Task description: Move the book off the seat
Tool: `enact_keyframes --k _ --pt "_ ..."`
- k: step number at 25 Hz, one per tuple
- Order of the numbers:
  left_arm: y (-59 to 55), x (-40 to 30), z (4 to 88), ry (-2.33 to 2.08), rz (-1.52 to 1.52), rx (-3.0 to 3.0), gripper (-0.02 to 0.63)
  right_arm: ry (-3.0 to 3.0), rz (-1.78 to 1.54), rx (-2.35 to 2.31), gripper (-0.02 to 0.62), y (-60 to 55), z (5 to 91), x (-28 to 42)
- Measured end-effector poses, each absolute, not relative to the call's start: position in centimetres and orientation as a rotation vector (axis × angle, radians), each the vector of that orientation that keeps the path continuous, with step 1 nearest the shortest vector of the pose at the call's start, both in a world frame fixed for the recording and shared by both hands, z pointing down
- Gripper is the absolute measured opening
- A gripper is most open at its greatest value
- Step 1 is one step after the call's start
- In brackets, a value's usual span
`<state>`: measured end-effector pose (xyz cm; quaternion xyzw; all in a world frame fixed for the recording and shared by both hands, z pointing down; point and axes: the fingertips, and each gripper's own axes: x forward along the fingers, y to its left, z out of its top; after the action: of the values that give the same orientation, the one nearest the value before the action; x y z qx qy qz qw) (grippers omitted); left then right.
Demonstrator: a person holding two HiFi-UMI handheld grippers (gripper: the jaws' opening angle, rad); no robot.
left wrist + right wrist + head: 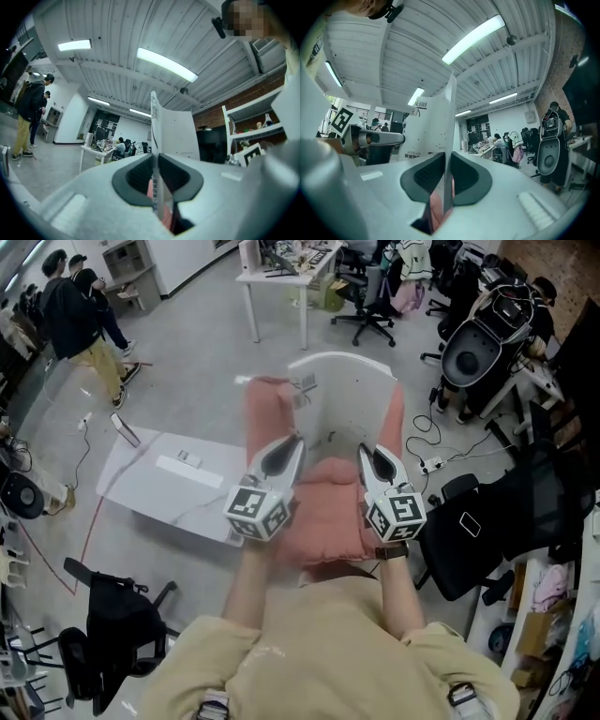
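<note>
Left gripper point(292, 444) jaws pinch left edge of thin white book point(349, 395); right gripper point(365, 450) jaws pinch right edge. Book upright over pink cushioned seat point(323, 512).

Grey floor point(187, 362) is seen, with a white desk point(281, 282) and black office chairs point(370, 310) at its far edge. A ribbed white ceiling point(117, 28) is lit by strip lights point(166, 64); a brick wall point(234, 101) is noted behind white shelving point(253, 131).
</note>
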<state>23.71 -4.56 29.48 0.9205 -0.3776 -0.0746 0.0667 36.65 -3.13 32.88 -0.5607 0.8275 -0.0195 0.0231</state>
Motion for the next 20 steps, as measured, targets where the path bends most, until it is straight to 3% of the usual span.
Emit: enact_keyframes --k 20 --pt "-7.0 22.8 30.6 -1.419 -0.211 2.650 0.042 2.739 -0.119 -1.476 0.048 -8.2 34.0 35.8"
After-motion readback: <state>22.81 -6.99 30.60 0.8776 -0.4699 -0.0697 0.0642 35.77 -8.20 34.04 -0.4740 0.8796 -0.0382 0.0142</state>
